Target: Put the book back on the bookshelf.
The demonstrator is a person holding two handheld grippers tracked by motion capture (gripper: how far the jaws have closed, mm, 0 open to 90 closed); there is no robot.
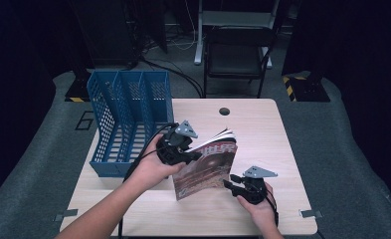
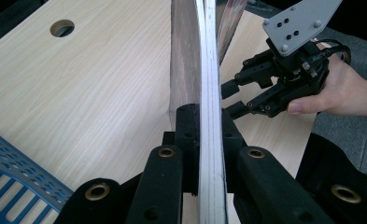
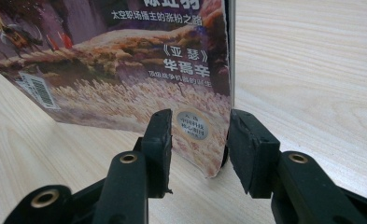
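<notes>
High view: my left gripper [image 1: 187,155] clenches magazine [image 1: 208,167], standing on table [image 1: 262,129]; right gripper [image 1: 231,182] gapes near its corner. Risk: 1-sided hold, pages splay, magazine topples.

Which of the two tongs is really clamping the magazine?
The left tongs, beside the blue plastic file rack, clamp the glossy magazine by its edge. The right tongs are open at its lower corner.
</notes>
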